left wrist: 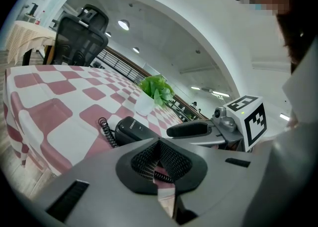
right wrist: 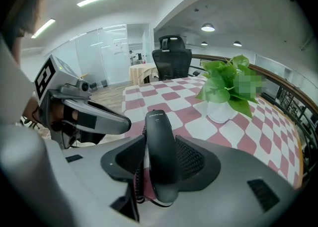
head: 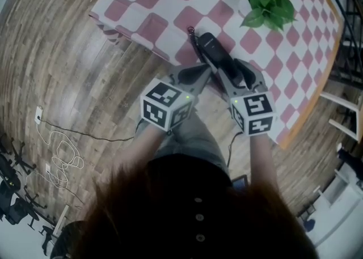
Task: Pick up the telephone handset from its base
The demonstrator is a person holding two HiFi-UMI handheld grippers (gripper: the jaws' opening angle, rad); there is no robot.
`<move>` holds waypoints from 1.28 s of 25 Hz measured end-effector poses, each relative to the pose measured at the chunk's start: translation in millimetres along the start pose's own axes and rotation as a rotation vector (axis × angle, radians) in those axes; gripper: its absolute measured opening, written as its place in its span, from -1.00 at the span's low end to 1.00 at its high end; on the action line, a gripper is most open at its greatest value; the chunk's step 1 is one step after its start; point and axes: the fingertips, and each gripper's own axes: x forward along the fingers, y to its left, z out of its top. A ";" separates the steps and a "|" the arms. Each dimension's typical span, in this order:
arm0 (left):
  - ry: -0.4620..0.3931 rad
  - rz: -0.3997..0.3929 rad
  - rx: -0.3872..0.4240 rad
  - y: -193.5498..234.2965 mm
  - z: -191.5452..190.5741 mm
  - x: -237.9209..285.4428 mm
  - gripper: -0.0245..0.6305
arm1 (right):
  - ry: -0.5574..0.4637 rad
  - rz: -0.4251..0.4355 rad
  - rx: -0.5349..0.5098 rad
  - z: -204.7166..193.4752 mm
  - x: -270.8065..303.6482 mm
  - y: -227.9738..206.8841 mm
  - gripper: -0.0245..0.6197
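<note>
The right gripper [right wrist: 159, 144] stands fairly wide, its jaws astride the black plastic telephone handset [right wrist: 160, 176], which lies lengthwise at centre frame on the pink-and-white chequered tablecloth [right wrist: 169, 97] (whether the pads touch it is unclear). The left gripper [left wrist: 159, 144] is closed at the tips and empty. Only its view shows the coiled black cord [left wrist: 106, 130], left of centre.
</note>
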 end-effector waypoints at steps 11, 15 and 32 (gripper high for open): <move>0.007 0.033 -0.028 14.8 -4.5 6.3 -0.91 | 0.057 0.040 -0.064 -2.9 14.5 -1.9 -0.27; 0.006 0.043 -0.043 17.5 -6.5 6.7 -0.91 | 0.087 0.062 -0.092 -3.2 18.8 -0.2 -0.21; 0.003 0.059 -0.062 23.7 -8.0 7.7 -0.91 | 0.200 0.076 -0.177 -9.1 32.4 2.4 -0.20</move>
